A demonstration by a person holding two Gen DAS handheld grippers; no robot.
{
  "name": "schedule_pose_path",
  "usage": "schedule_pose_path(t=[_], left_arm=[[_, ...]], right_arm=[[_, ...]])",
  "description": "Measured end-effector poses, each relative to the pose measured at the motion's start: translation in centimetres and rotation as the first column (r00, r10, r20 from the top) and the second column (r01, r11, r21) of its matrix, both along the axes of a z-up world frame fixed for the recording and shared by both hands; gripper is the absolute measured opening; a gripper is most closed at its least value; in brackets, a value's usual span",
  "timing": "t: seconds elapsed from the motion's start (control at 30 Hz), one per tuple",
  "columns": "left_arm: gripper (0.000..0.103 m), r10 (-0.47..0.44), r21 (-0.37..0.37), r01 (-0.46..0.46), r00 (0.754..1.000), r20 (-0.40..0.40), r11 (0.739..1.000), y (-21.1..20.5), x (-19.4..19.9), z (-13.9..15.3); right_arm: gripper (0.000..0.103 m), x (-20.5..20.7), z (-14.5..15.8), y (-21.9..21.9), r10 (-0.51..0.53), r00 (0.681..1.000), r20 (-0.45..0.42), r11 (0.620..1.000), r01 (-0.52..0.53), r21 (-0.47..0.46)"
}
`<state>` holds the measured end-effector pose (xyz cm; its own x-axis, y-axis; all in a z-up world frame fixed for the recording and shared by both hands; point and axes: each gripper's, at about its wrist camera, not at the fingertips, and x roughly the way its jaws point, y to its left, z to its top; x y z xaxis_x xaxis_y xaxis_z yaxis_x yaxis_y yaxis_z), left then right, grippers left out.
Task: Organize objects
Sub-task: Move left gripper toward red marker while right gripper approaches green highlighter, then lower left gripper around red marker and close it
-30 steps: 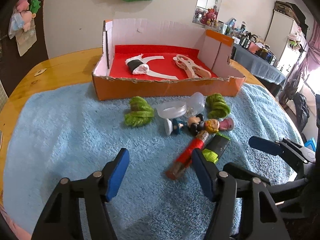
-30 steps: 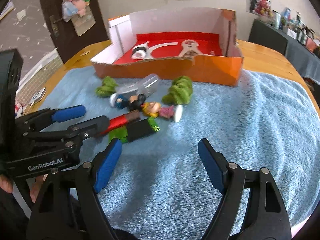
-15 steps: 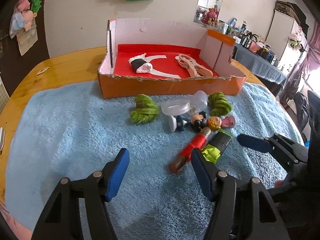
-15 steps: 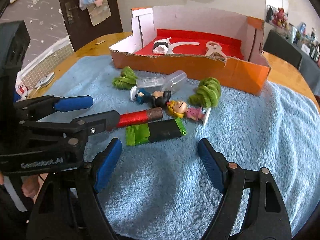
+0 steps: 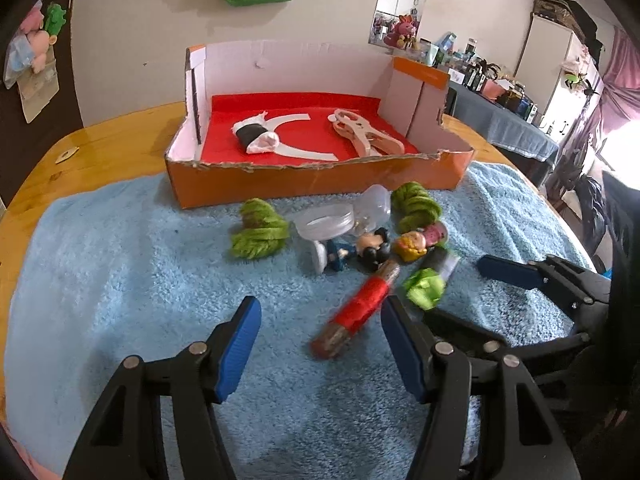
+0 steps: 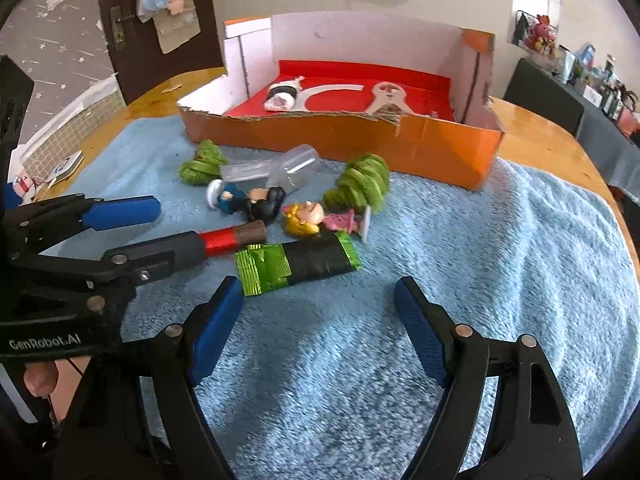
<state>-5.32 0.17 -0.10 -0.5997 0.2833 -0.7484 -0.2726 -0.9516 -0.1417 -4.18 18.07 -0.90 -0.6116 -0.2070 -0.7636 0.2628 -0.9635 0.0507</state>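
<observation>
Lengthwise toward the box (image 5: 312,178), red stick (image 5: 360,308) between spread left claw (image 5: 320,344); right claw (image 6: 320,332) spread.

My left gripper (image 5: 320,344) and right gripper (image 6: 318,330) have black triangular-cutout frames, silver rivets, ribbed blue pads; white "GenRobot.AI" lettering marks the left's side.

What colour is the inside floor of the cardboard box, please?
Red, clearest in the left wrist view.
</observation>
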Motion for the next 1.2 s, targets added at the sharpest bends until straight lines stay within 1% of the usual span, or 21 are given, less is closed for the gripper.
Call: schedule_pose_path(t=[0.03, 0.17, 0.23, 0.3, 0.37, 0.43, 0.5, 0.53, 0.6, 0.73, 0.77, 0.8, 0.93, 0.97, 1.03, 1.13, 1.2], left_arm=[[0.065, 0.0, -0.001, 0.0, 1.0, 0.004, 1.0, -0.1, 0.0, -0.1], [0.065, -0.016, -0.024, 0.016, 1.0, 0.009, 1.0, 0.1, 0.0, -0.6], [0.065, -0.036, -0.034, 0.036, 0.999, -0.001, 0.999, 0.5, 0.1, -0.6], [0.065, -0.06, -0.049, 0.059, 0.998, -0.012, 0.997, 1.3, 0.2, -0.6], [0.058, -0.071, -0.071, 0.069, 0.997, -0.024, 0.995, 1.9, -0.1, -0.8], [0.057, -0.07, -0.104, 0.066, 0.997, -0.033, 0.992, 2.3, -0.4, -1.0], [0.057, -0.079, -0.119, 0.073, 0.996, -0.043, 0.99, 2.4, -0.4, -1.1], [0.056, -0.082, -0.125, 0.076, 0.995, -0.048, 0.989, 2.5, -0.3, -1.1], [0.052, -0.092, -0.129, 0.084, 0.994, -0.059, 0.988, 2.6, -0.1, -1.1], [0.046, -0.092, -0.124, 0.082, 0.993, -0.074, 0.989, 2.3, 0.1, -1.1], [0.044, -0.087, -0.119, 0.078, 0.993, -0.075, 0.99, 2.1, 0.1, -1.1], [0.043, -0.078, -0.112, 0.07, 0.994, -0.073, 0.991, 1.8, -0.1, -1.1], [0.038, -0.017, -0.101, 0.01, 0.998, -0.068, 0.995, 1.0, -1.0, -1.0], [0.037, -0.013, -0.097, 0.007, 0.998, -0.066, 0.995, 0.9, -1.1, -1.0], [0.037, -0.016, -0.096, 0.01, 0.998, -0.065, 0.995, 0.8, -1.1, -1.0], [0.034, -0.026, -0.086, 0.021, 0.997, -0.066, 0.996, 0.6, -0.9, -1.0], [0.034, -0.027, -0.067, 0.023, 0.998, -0.061, 0.997, 0.3, -1.0, -1.0]], right_arm=[[0.077, 0.0, 0.0, 0.3, -0.006, 1.0, 0.005, 1.0, 0.006, -0.01], [0.077, 0.3, 0.7, 1.9, -0.062, 0.997, 0.039, 0.992, 0.066, -0.107], [0.077, 0.6, 1.2, 2.3, -0.087, 0.996, 0.03, 0.989, 0.09, -0.121], [0.077, 0.4, 1.6, 2.2, -0.089, 0.996, 0.026, 0.987, 0.092, -0.13], [0.077, 0.0, 1.5, 1.9, -0.088, 0.995, 0.04, 0.986, 0.092, -0.137], [0.077, -0.5, 1.1, 1.6, -0.09, 0.994, 0.055, 0.985, 0.097, -0.145], [0.077, -0.8, 0.9, 1.4, -0.082, 0.995, 0.061, 0.984, 0.091, -0.156], [0.077, -0.8, 0.8, 1.3, -0.077, 0.995, 0.062, 0.984, 0.086, -0.155], [0.077, -0.9, 0.8, 1.1, -0.062, 0.997, 0.047, 0.988, 0.068, -0.138], [0.077, -0.8, 1.0, 1.3, -0.02, 1.0, 0.023, 0.995, 0.022, -0.1], [0.077, -0.7, 1.0, 1.4, -0.015, 1.0, 0.02, 0.996, 0.017, -0.088], [0.077, -0.7, 1.0, 1.5, -0.016, 1.0, 0.019, 0.996, 0.018, -0.082], [0.077, -1.0, 0.7, 1.4, -0.031, 0.999, 0.034, 0.994, 0.034, -0.107], [0.077, -1.0, 0.5, 1.3, -0.033, 0.999, 0.038, 0.993, 0.037, -0.11], [0.077, -1.0, 0.4, 0.5, -0.029, 0.999, 0.022, 0.996, 0.03, -0.088], [0.077, -0.5, 0.4, -0.7, 0.034, 0.999, -0.008, 0.996, -0.034, -0.077], [0.077, -0.1, 0.3, -1.5, 0.068, 0.997, -0.035, 0.997, -0.069, -0.03]])
